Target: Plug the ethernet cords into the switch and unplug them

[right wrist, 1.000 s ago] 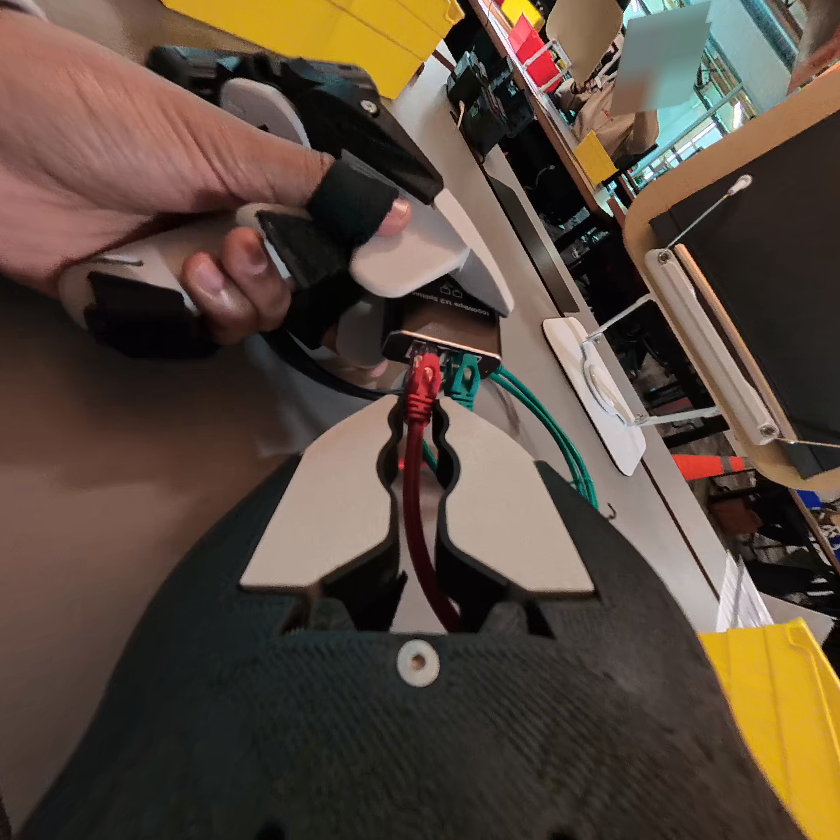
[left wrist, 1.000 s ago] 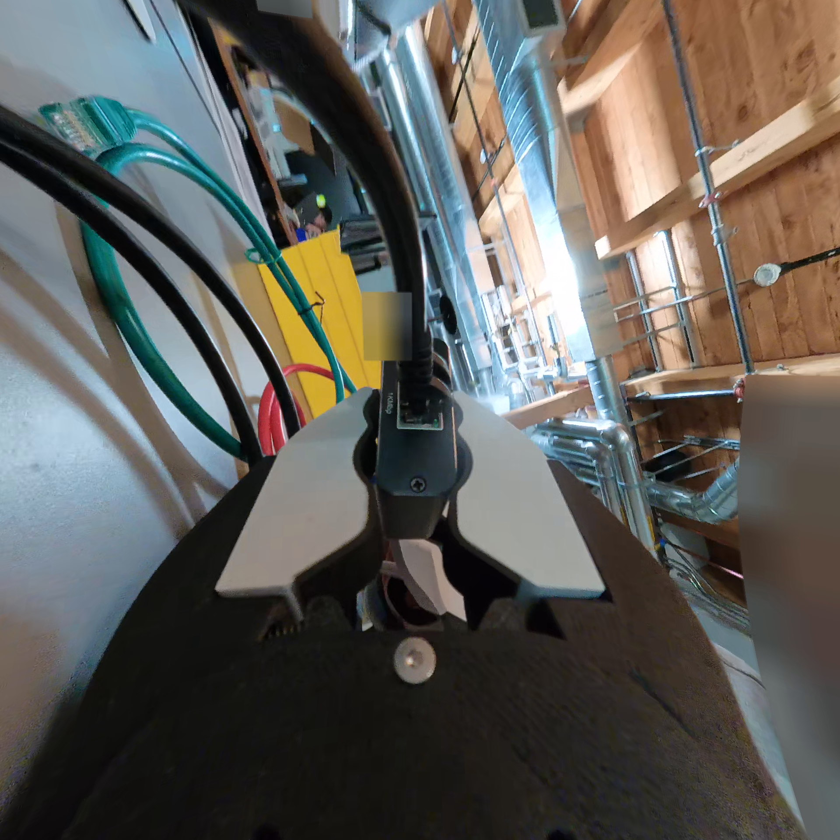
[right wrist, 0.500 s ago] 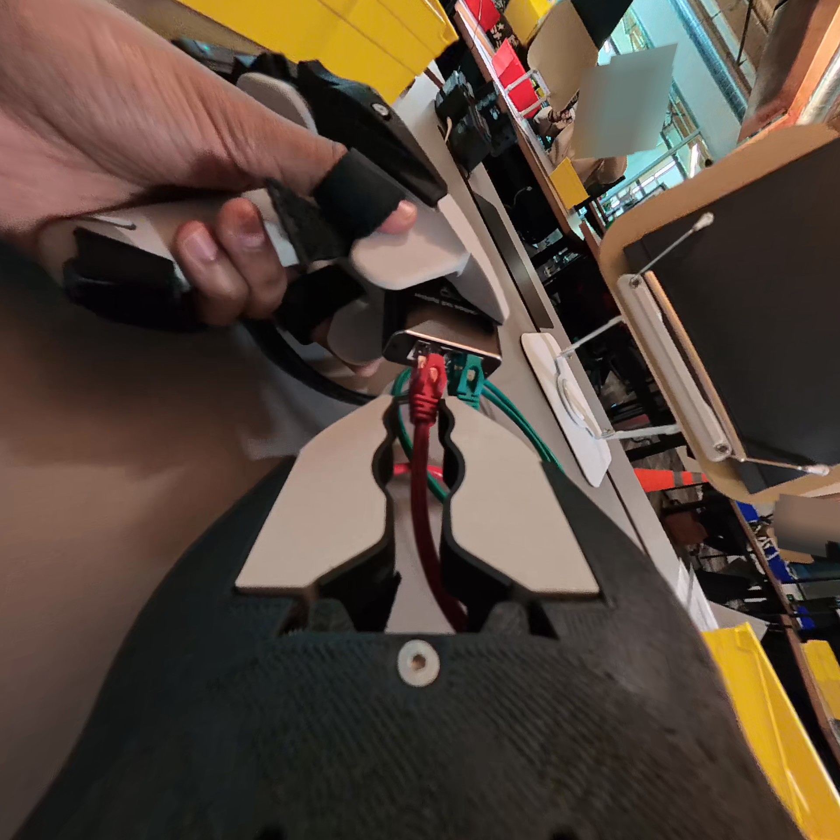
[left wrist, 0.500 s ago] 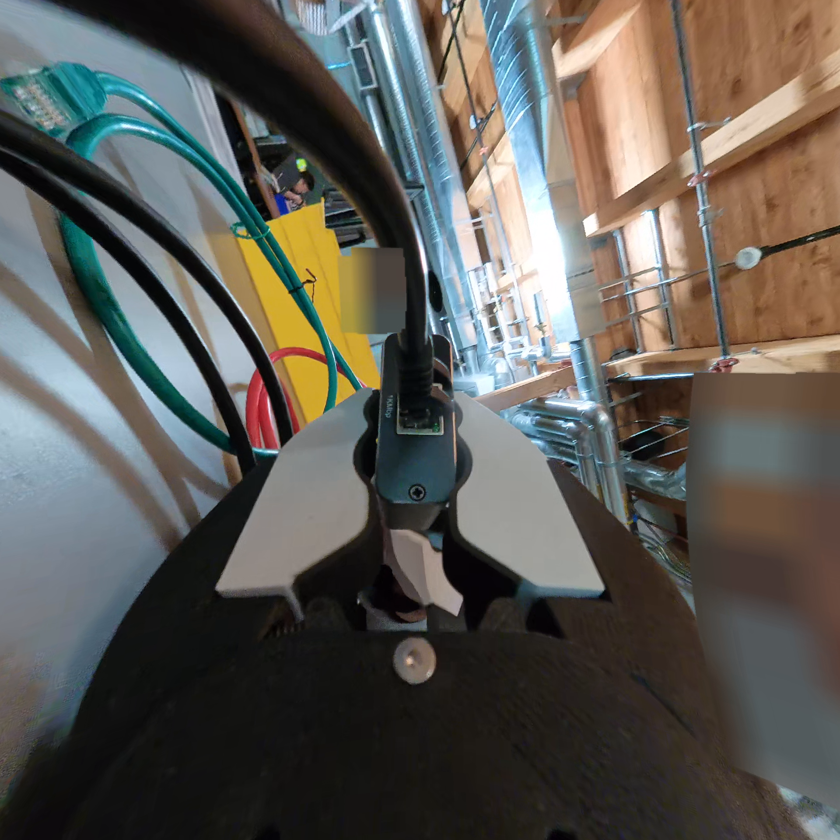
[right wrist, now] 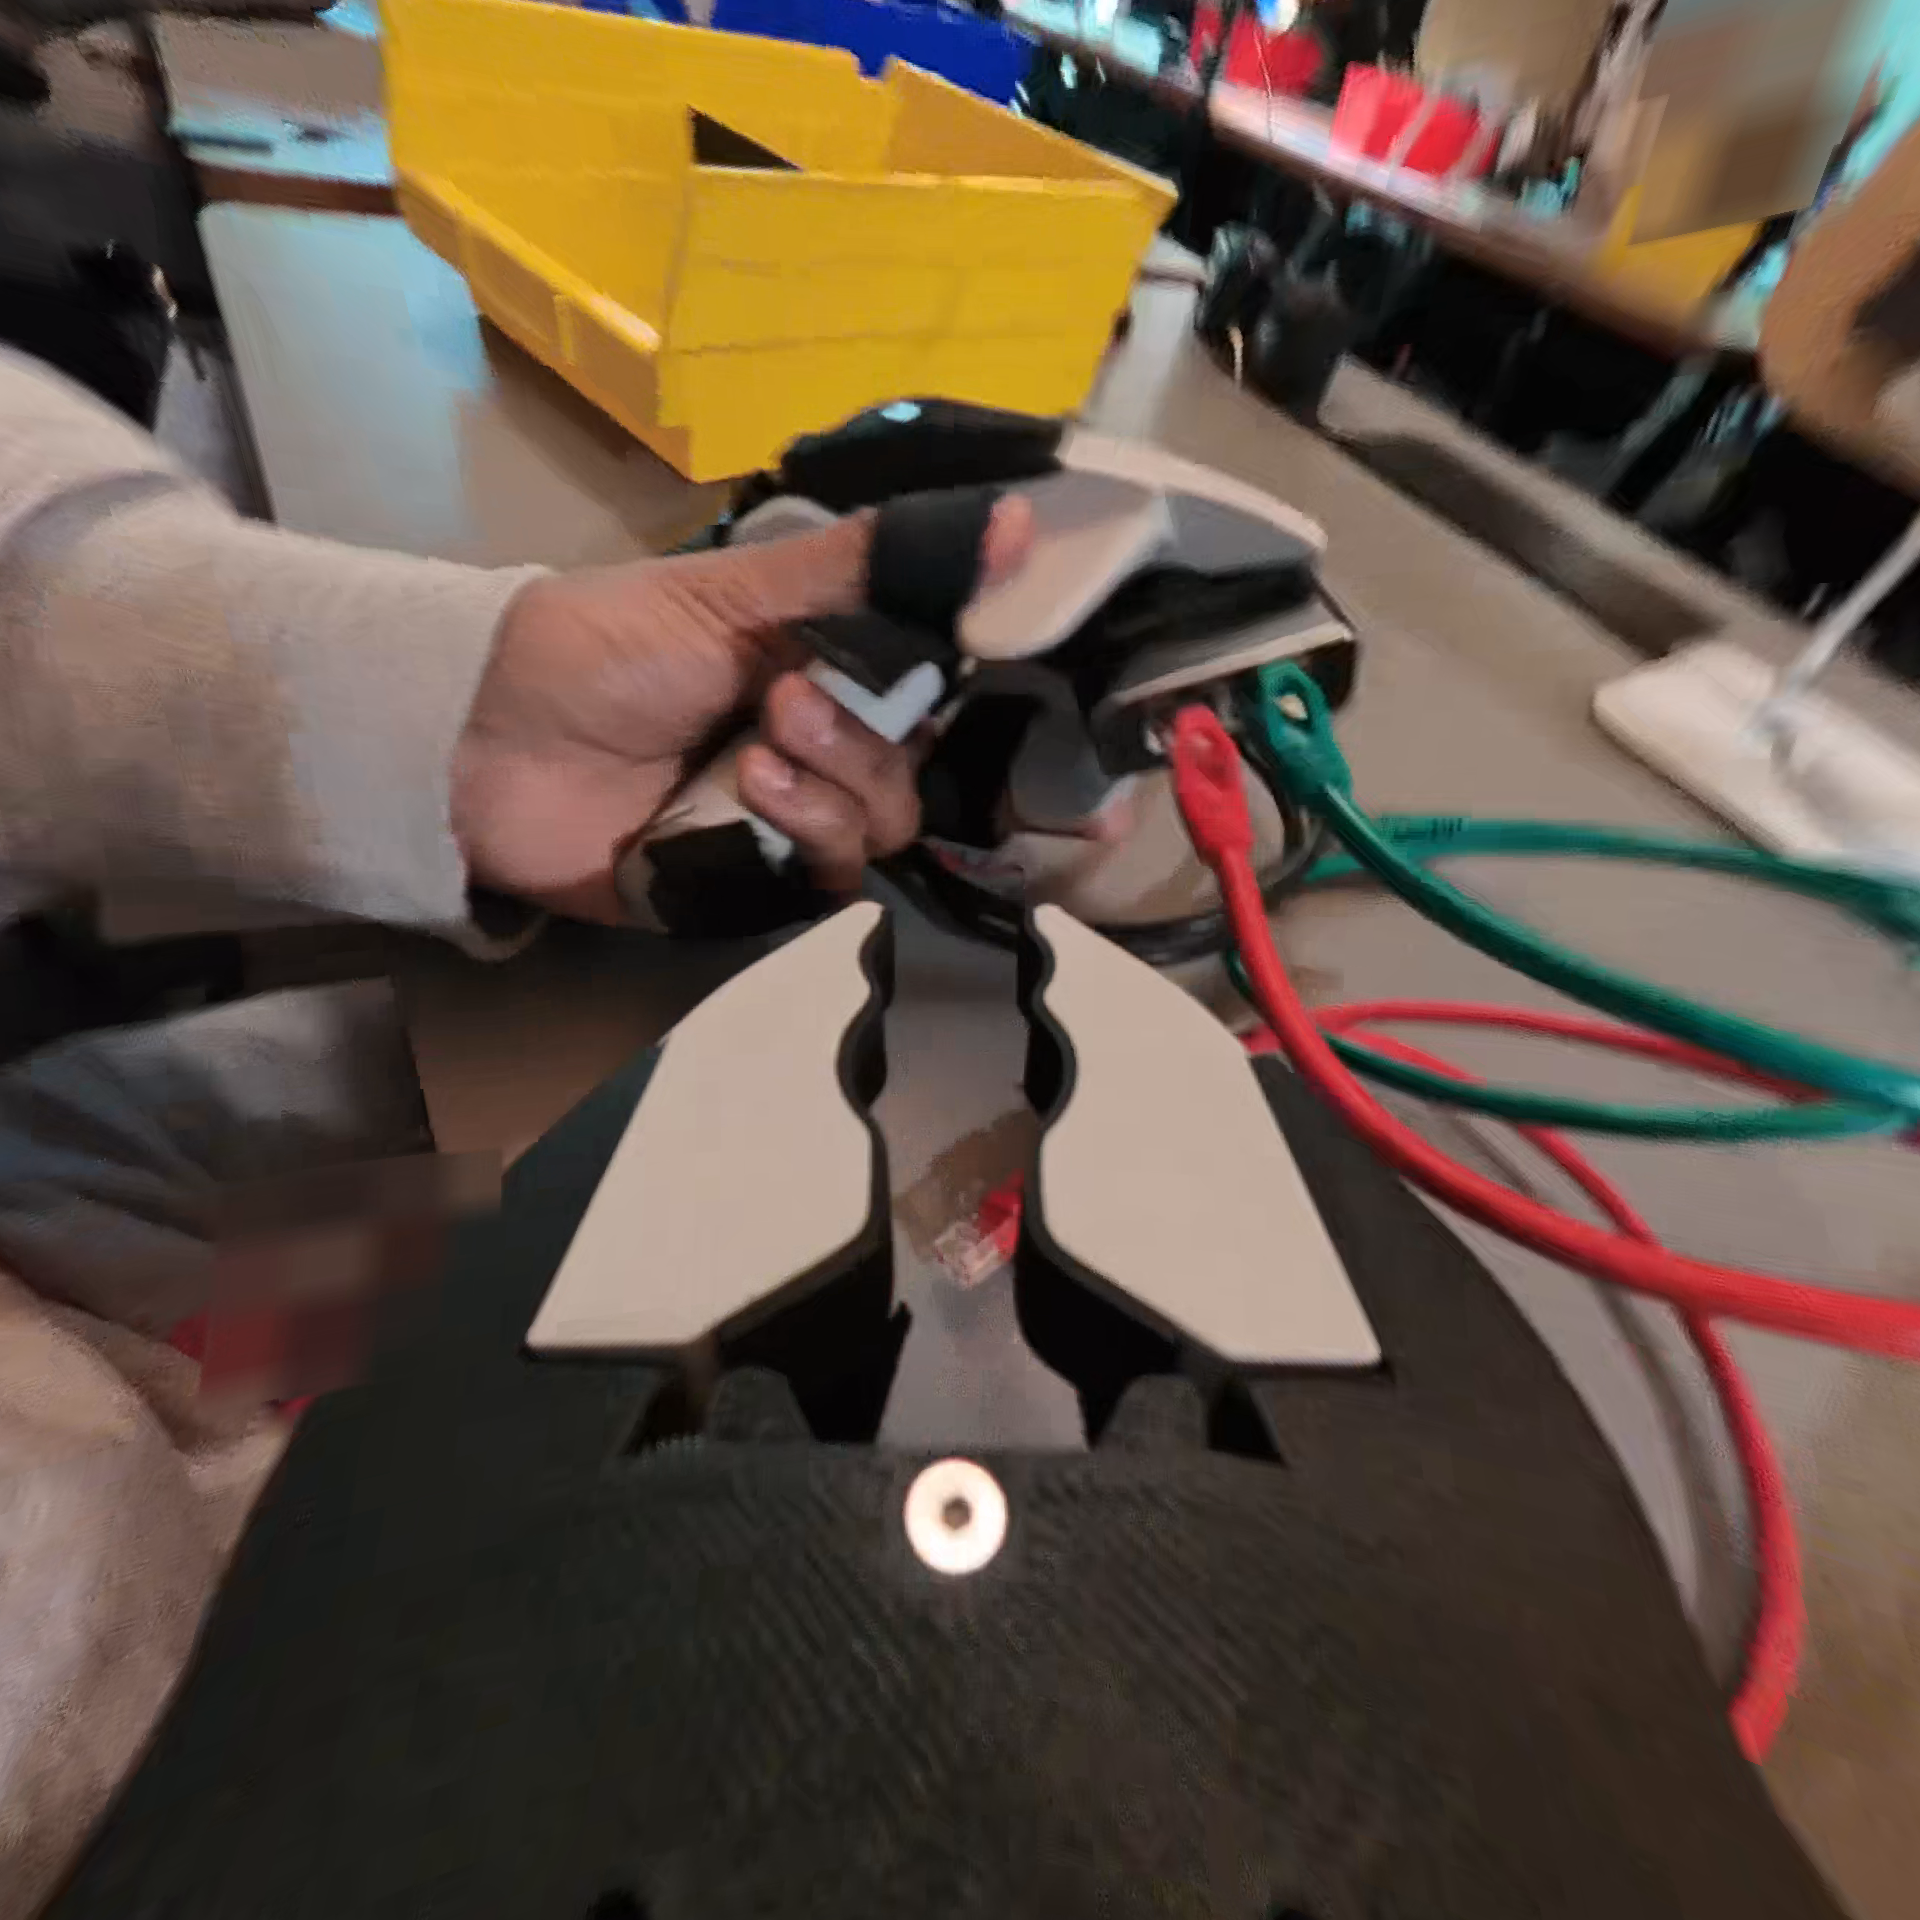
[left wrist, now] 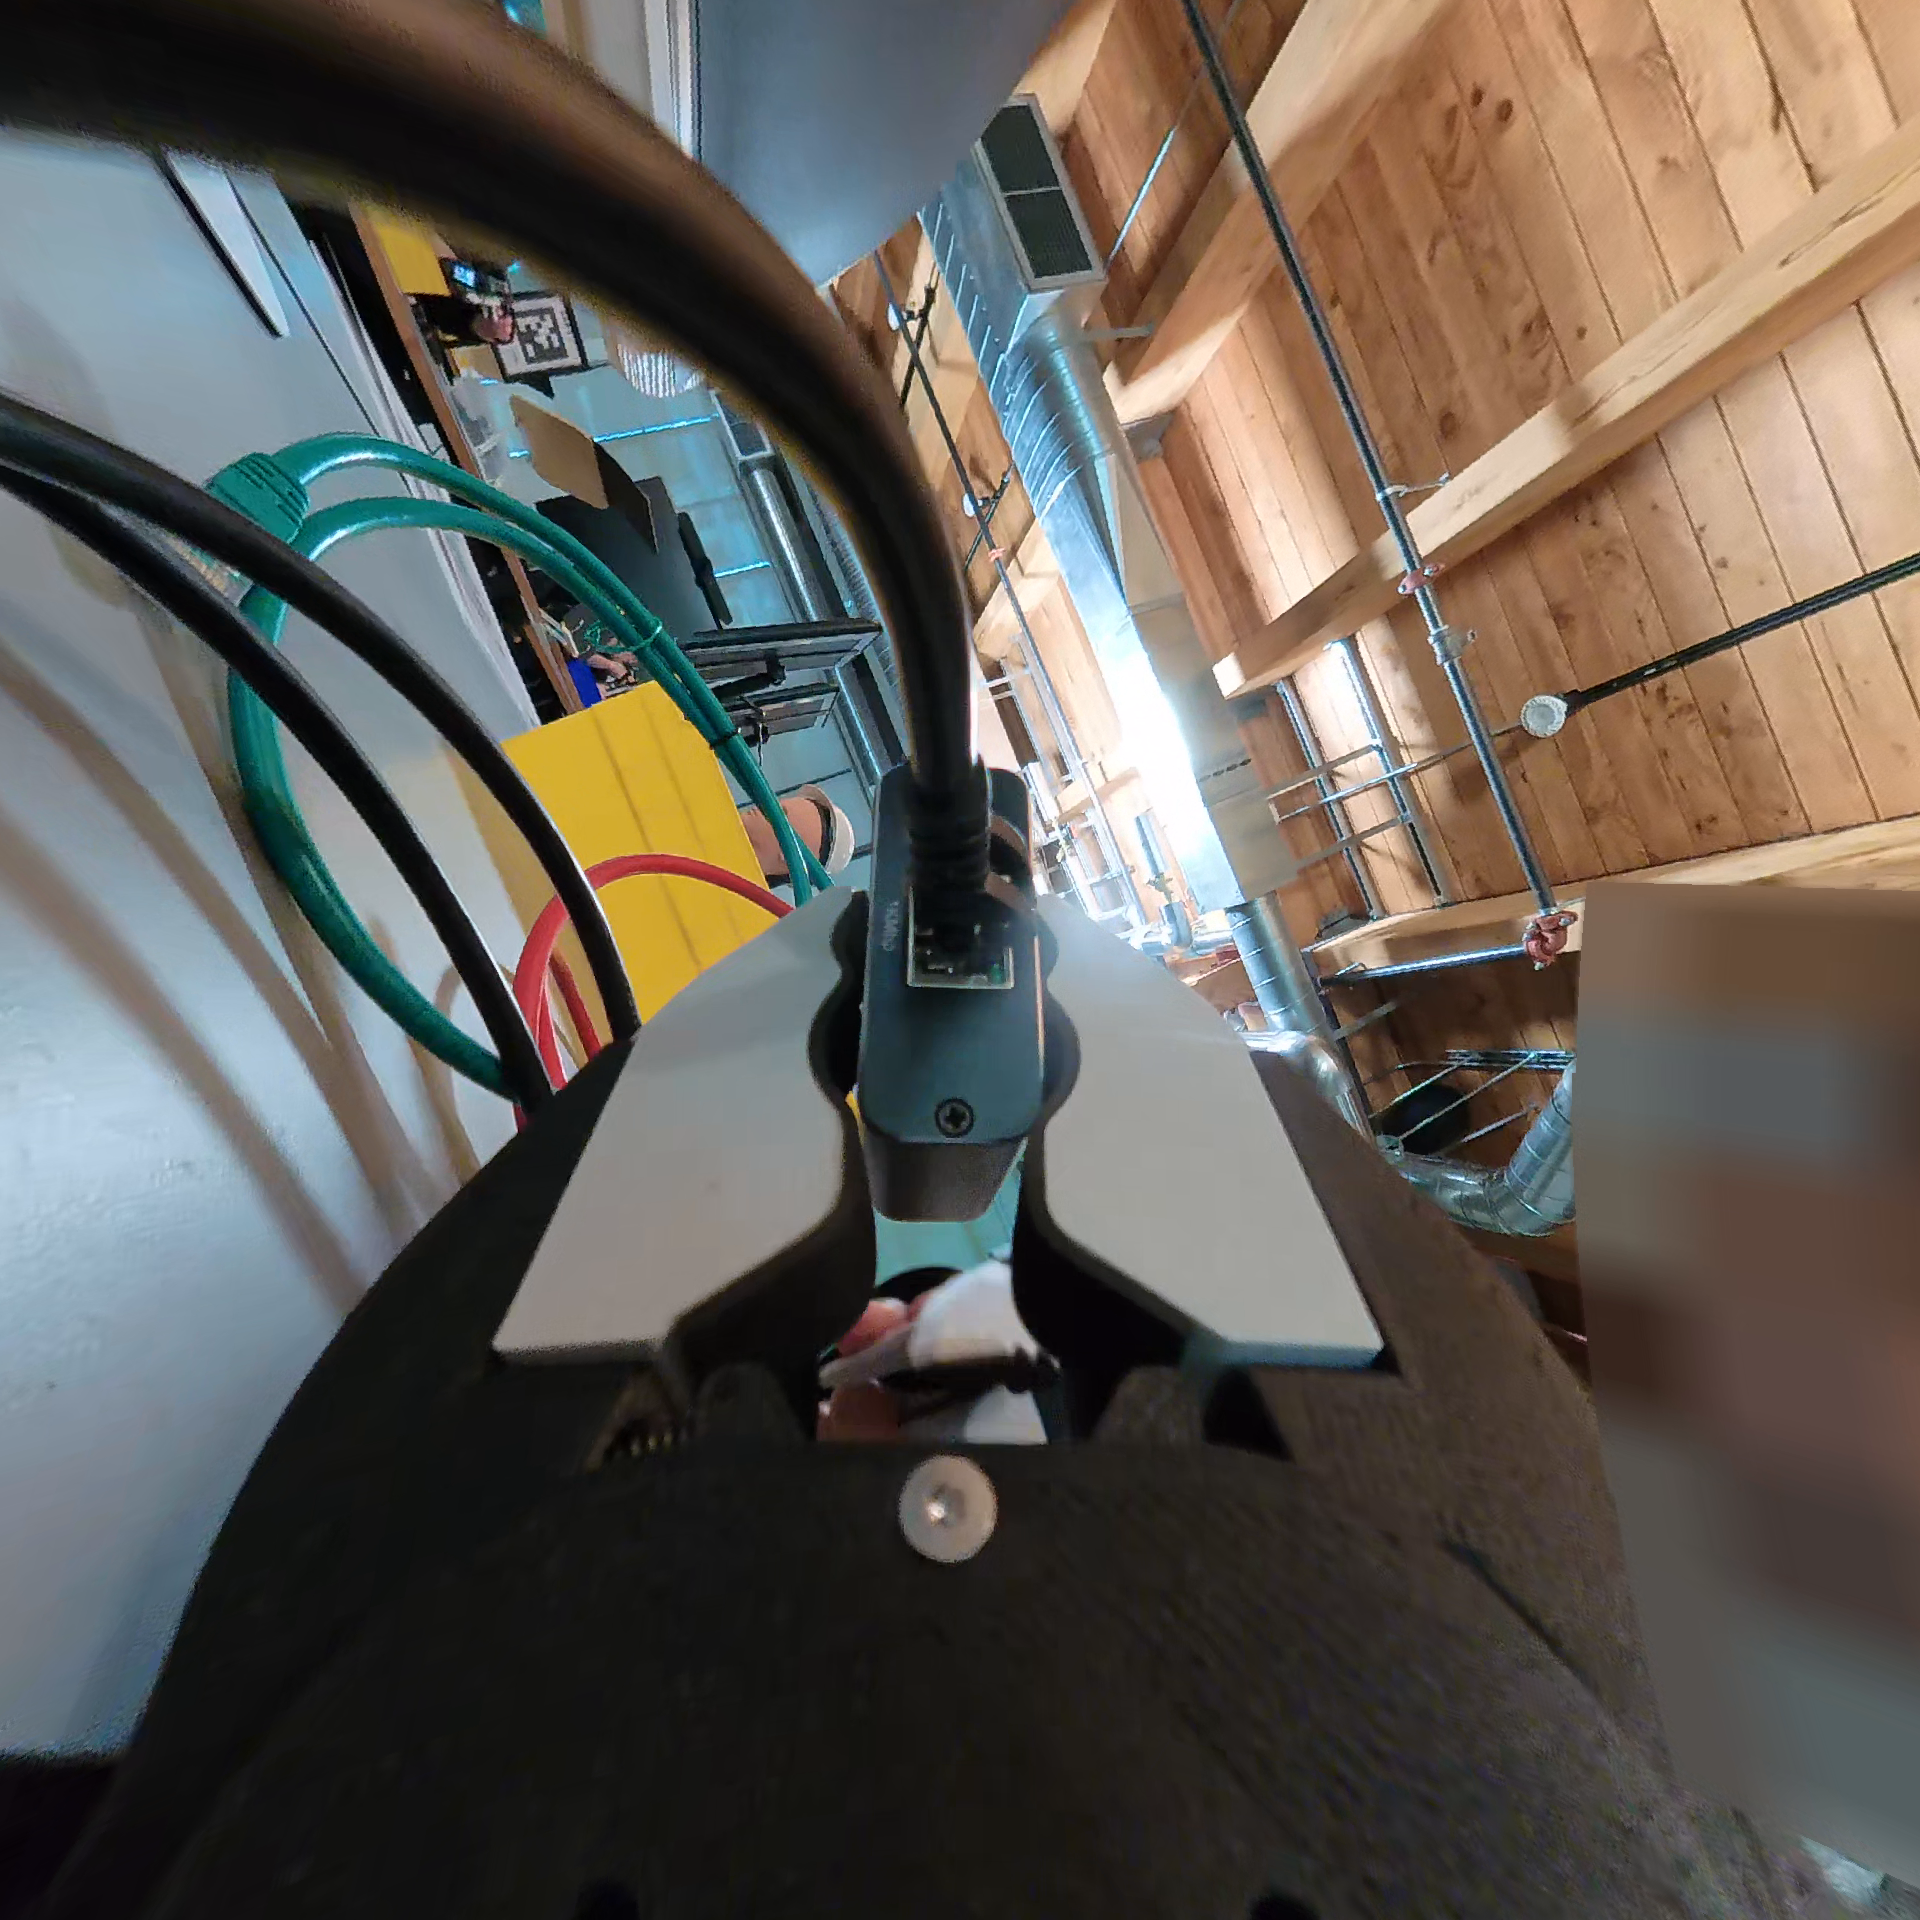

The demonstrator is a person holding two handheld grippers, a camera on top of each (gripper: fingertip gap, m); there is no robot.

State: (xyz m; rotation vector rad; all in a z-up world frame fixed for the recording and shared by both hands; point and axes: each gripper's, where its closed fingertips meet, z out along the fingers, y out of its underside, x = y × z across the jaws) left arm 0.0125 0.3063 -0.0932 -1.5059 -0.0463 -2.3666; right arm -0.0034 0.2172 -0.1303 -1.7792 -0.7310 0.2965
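Note:
My left gripper (left wrist: 951, 925) is shut on the dark switch (left wrist: 951, 1081), with a thick black cable (left wrist: 935, 727) plugged into the end facing the camera. In the right wrist view a hand (right wrist: 623, 707) holds that left gripper (right wrist: 1101, 540) and the switch (right wrist: 1226, 665) above the table. A red ethernet cord (right wrist: 1205, 758) and a green ethernet cord (right wrist: 1299, 738) are plugged side by side into the switch. My right gripper (right wrist: 956, 920) is open and empty, pulled back below and left of the switch. A loose red plug (right wrist: 982, 1231) lies on the table under its fingers.
A yellow bin (right wrist: 831, 260) stands on the table (right wrist: 343, 416) behind the switch. A white stand base (right wrist: 1745, 748) is at the right. Red and green cords loop over the table at the right, with another red plug end (right wrist: 1756, 1714) at lower right. Green loops (left wrist: 312, 499) show left.
My right gripper has let go of the red cord and drawn back and to the left. The red cord stays in the switch. My left gripper still holds the switch and has tilted.

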